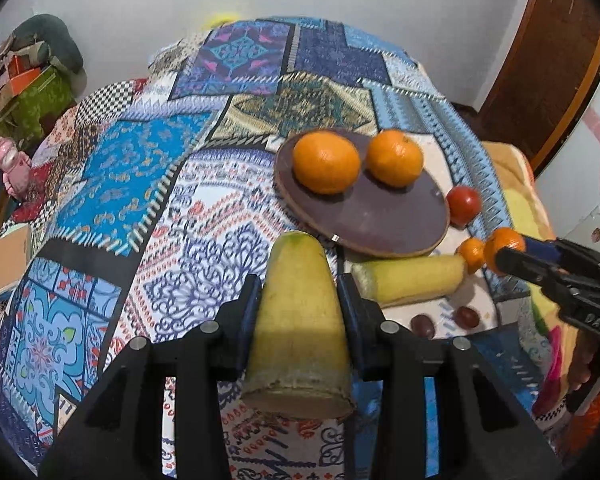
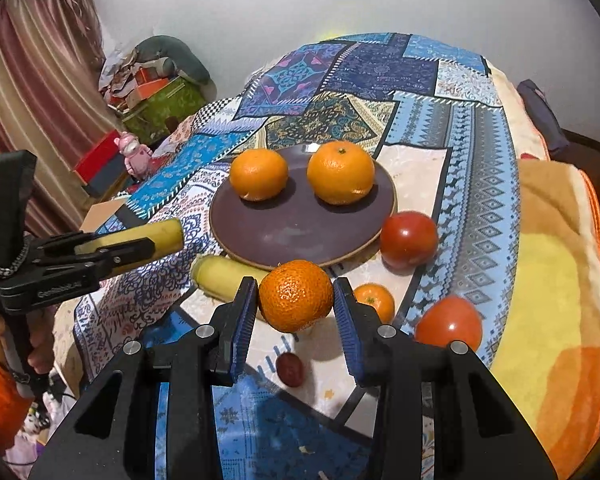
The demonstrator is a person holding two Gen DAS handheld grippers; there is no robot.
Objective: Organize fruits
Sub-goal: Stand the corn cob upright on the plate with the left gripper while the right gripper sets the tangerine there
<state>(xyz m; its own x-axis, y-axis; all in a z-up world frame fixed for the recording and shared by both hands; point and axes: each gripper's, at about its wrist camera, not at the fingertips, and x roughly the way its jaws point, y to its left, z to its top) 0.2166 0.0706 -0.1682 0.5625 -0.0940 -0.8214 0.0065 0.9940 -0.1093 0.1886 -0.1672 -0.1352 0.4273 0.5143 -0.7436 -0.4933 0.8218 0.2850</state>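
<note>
Your right gripper point(image 2: 295, 305) clamps a mandarin point(image 2: 296, 295) above the patchwork bedspread point(image 2: 476, 184), near the brown plate point(image 2: 300, 236) bearing two oranges point(image 2: 340, 172). Your left gripper point(image 1: 298, 304) grips a yellow fruit piece point(image 1: 298, 320).

Two close, downward wrist views, shared plate point(image 1: 364, 220) point(image 2: 300, 236).

I see a patchwork cloth point(image 2: 472, 128) in blues and whites covering the bed. At its right edge an orange and yellow blanket point(image 2: 552, 280) lies bunched. To the left a pink toy point(image 2: 134, 152) stands near a red box point(image 2: 100, 160), with a green box point(image 2: 160, 108) of clutter behind it and a dark cushion point(image 2: 180, 56) on top. A striped curtain point(image 2: 28, 80) hangs far left. From the left wrist I see a wooden door point(image 1: 548, 60) at right.
</note>
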